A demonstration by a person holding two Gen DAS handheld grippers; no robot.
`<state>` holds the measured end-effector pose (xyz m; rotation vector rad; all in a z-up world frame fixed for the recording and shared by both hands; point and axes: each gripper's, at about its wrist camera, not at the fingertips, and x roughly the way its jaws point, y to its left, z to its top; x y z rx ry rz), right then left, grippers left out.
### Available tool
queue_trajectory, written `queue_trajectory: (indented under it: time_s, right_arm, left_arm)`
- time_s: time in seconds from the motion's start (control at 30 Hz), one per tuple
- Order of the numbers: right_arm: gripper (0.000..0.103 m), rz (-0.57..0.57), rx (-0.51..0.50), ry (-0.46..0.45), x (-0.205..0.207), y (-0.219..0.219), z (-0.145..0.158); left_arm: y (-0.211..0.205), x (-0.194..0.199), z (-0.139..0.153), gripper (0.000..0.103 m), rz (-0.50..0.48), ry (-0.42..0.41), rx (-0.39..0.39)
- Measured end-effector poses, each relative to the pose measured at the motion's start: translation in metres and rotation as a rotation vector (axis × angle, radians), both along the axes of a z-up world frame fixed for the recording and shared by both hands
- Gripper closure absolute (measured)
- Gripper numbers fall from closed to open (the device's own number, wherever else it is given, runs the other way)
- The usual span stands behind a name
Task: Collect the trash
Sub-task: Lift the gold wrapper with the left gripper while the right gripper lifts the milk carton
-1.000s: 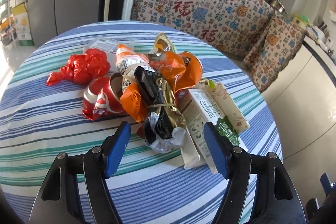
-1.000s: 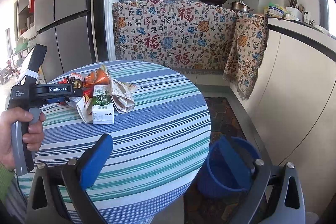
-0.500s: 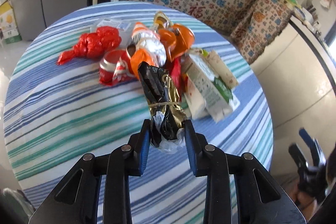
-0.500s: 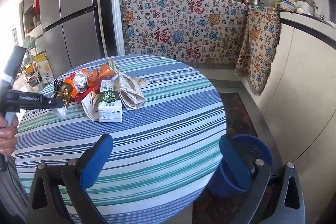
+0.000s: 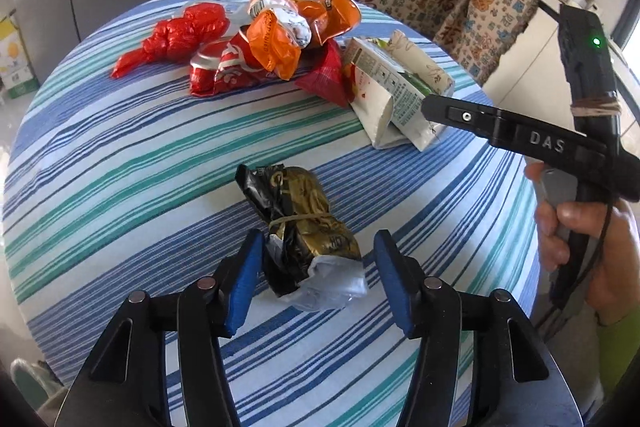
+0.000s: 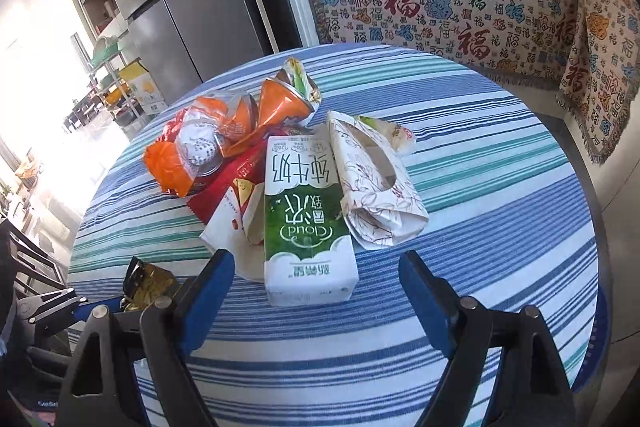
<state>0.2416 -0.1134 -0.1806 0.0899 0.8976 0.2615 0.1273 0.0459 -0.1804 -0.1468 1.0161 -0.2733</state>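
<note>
Lying alone on the striped tablecloth (image 5: 120,163), a black-and-gold wrapper bundle (image 5: 304,227), bound round the middle with a rubber band, well apart from the trash pile (image 5: 264,43) toward the far edge. Long axis running slantwise: crumpled black end pointing away toward the pile, white plastic end pointing back toward the camera. Straddled at that near end by the left gripper (image 5: 318,283), jaws having just opened, blue pads spread with the bundle between them; daylight on the right side, left pad just beside the wrapper, contact there hard to tell. Beyond the bundle and to its right, a green-and-white milk carton (image 6: 306,223) flat on the cloth, long axis running near to far, bottom end nearest the right gripper (image 6: 316,279), printed top end aimed at the pile. Right gripper's jaws having just narrowed but spread wider than the carton, pads flanking its near end without pressing it. Leaning against the carton's right side, a folded paper bag (image 6: 376,187). Right hand (image 5: 588,243) wrapped round that gripper's handle, seen from the left wrist view, to the right of the bundle.
</note>
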Motion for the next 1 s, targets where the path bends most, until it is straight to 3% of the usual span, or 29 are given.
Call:
queue_trajectory:
  time_s: [0.03,0.07,0.17,0.33,0.5,0.57,0.73,0.83,0.97,1.0]
  right_arm:
    - [0.043,0.004,0.005,0.02,0.003,0.001,-0.003]
    - [0.056,0.002,0.017,0.038,0.003,0.002,-0.004]
    - [0.055,0.006,0.036,0.017,-0.02,0.003,0.003]
    - [0.055,0.018,-0.017,-0.063,-0.1,0.0,0.018]
    - [0.055,-0.136,-0.158,-0.1,-0.164,-0.019,0.007]
    - [0.055,-0.163,-0.187,-0.084,-0.167,-0.025,-0.004]
    - [0.052,-0.12,-0.101,-0.03,-0.143,-0.026,-0.013]
    - [0.041,-0.089,-0.056,0.056,-0.124,-0.026,-0.014]
    - [0.037,-0.056,-0.054,0.12,-0.108,-0.028,-0.001]
    - [0.031,-0.047,-0.056,0.145,-0.103,-0.029,0.003]
  left_arm:
    - [0.001,0.0,-0.001,0.043,0.002,-0.003,-0.001]
    - [0.001,0.0,-0.003,0.042,0.006,-0.004,0.001]
    - [0.002,0.0,-0.005,0.041,0.023,-0.006,0.025]
    - [0.003,-0.006,-0.008,0.038,0.029,-0.008,0.039]
    - [-0.003,-0.008,-0.01,0.033,0.025,-0.007,0.073]
    - [-0.006,-0.009,-0.011,0.031,0.021,-0.013,0.097]
    - [-0.009,-0.01,-0.015,0.024,0.037,-0.025,0.182]
    - [-0.001,-0.01,-0.016,0.022,0.056,-0.018,0.207]
    - [0.016,-0.013,-0.009,0.022,0.022,0.009,0.123]
    - [0.02,-0.015,-0.005,0.021,0.013,0.005,0.096]
